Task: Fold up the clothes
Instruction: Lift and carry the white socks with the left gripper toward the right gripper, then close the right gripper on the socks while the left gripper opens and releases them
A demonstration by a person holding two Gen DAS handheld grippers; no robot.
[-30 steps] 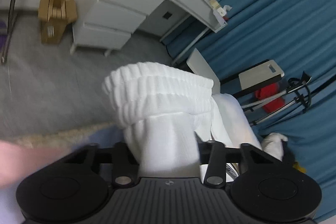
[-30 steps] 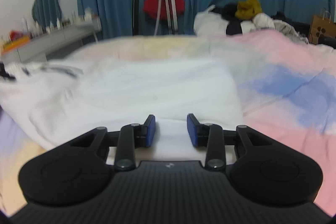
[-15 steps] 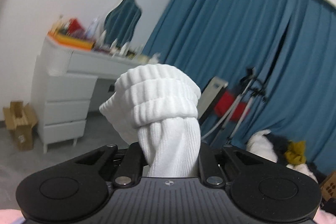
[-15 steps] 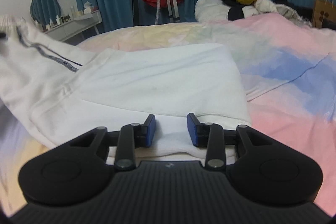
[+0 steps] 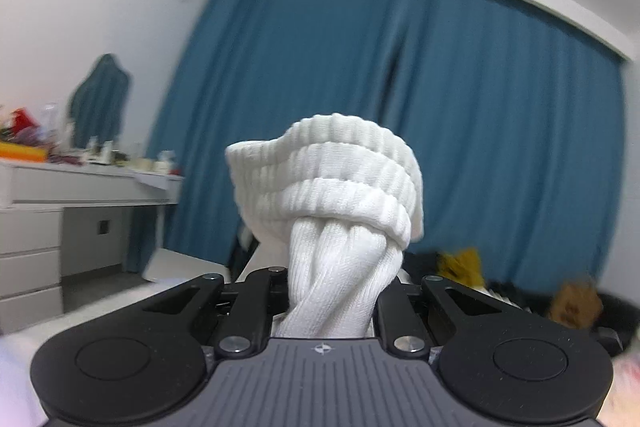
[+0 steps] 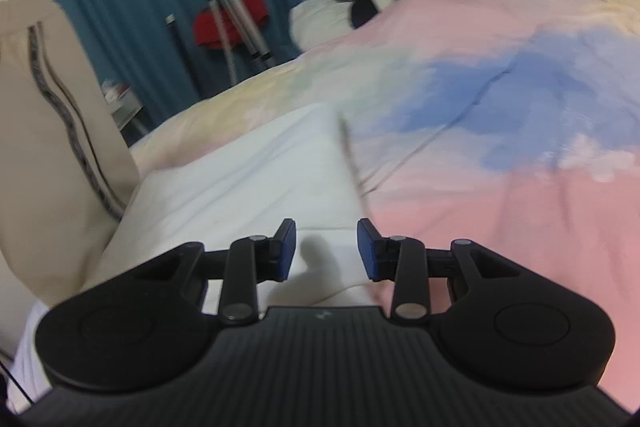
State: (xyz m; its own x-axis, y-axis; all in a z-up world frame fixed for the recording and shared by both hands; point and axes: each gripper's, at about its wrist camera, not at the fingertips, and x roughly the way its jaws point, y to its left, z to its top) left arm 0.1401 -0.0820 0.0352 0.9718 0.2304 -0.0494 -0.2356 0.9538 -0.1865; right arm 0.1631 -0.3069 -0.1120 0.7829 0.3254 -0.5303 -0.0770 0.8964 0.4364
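The left gripper (image 5: pixel 332 291) pinches the white sweatpants' ribbed waistband (image 5: pixel 332 179) between its fingers; the right gripper (image 6: pixel 326 251), fingers wide, hovers over the pant leg (image 6: pixel 248 179) on the bed (image 6: pixel 500 147). Lift evenly, keeping seams aligned.

The left matte-black plastic two-finger tool (image 5: pixel 332 291) has a grey ribbed central plate with a small white compass-like mark, flanked by two round black housings with shallow circular recesses. Black linkage bars run forward from silver pivot screws. The right matte-black plastic two-finger tool (image 6: pixel 326 251) is built alike, with a darker ribbed plate, and its fingers carry flat blue pads (image 6: pixel 287 247).
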